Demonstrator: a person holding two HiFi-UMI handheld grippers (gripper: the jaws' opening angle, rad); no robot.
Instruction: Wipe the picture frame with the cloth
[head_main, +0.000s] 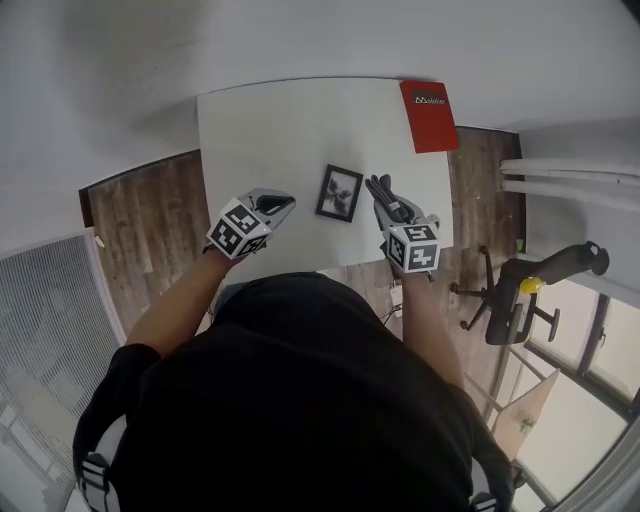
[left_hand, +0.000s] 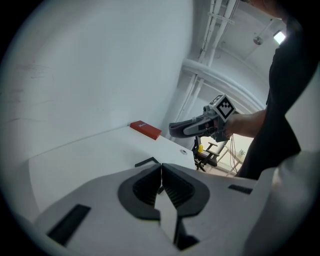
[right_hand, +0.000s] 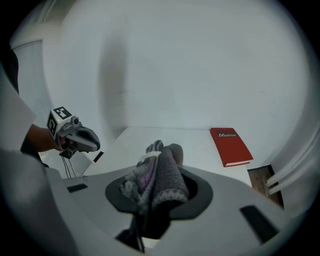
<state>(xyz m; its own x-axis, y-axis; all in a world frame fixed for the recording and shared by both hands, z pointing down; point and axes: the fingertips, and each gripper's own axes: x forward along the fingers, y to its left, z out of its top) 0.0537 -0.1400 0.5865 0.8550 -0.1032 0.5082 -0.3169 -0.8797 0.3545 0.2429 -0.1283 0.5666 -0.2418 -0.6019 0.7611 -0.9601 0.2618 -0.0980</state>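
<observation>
A small black picture frame (head_main: 339, 193) lies flat on the white table (head_main: 280, 130), between my two grippers. My left gripper (head_main: 284, 204) hovers just left of it, jaws shut with nothing in them (left_hand: 161, 176); a black corner of the frame (left_hand: 147, 161) peeks over its jaws. Just right of the frame, my right gripper (head_main: 381, 190) is shut on a bunched grey and purple cloth (right_hand: 161, 174), which sticks out past the jaws. That cloth (head_main: 385, 196) looks dark grey from the head view. Each gripper view shows the other gripper: the right gripper (left_hand: 176, 130) and the left gripper (right_hand: 94, 142).
A red book (head_main: 428, 115) lies at the table's far right corner (right_hand: 231, 146). Beyond the right edge stands an office chair (head_main: 520, 300) on wooden floor. White pipes (head_main: 570, 175) run along the wall at the right. The person's body is close against the near table edge.
</observation>
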